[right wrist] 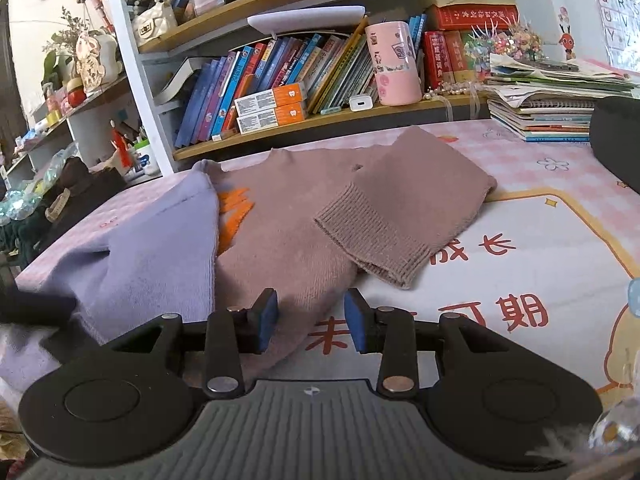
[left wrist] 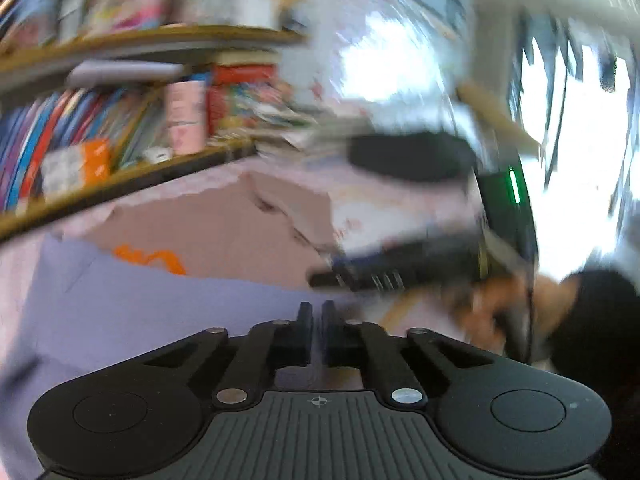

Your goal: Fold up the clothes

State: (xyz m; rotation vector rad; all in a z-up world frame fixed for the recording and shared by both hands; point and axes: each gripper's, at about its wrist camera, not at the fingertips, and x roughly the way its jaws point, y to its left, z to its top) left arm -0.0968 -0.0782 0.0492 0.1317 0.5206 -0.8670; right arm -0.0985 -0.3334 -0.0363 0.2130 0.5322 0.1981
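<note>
A brown knitted sweater (right wrist: 288, 220) lies spread across the middle of a desk covered by a pink printed mat (right wrist: 560, 264), its ribbed-cuff sleeve (right wrist: 400, 216) folded over the body toward the mat's right half. A lilac garment (right wrist: 152, 248) overlaps the sweater's left side and reaches the mat's left edge, with an orange motif (right wrist: 236, 212) showing at the seam between them.

The right gripper (right wrist: 311, 326) hovers at the near edge of the desk, jaws partly apart with blue pads (right wrist: 267, 320) on either side of the sweater's near hem; nothing is clamped between them. The right wrist view is sharp and shows the whole layout: bookshelves (right wrist: 320, 116) along the far edge, a pink cup (right wrist: 394, 64) on the lower shelf, a stack of notebooks (right wrist: 548, 116) at the far right corner. The right half of the mat is bare, giving open room there; the far edge is hemmed in by the shelf.

The left wrist view is heavily smeared. It shows the left gripper (left wrist: 316, 312) with its jaws drawn together and no cloth visible between them, above the lilac garment (left wrist: 140, 312), the brown sweater (left wrist: 240, 224) beyond. To the right appears what is probably the other handheld gripper (left wrist: 400, 268) with a green light (left wrist: 515, 186) on its body and a person's hand (left wrist: 512, 312) on it, something only this view catches
</note>
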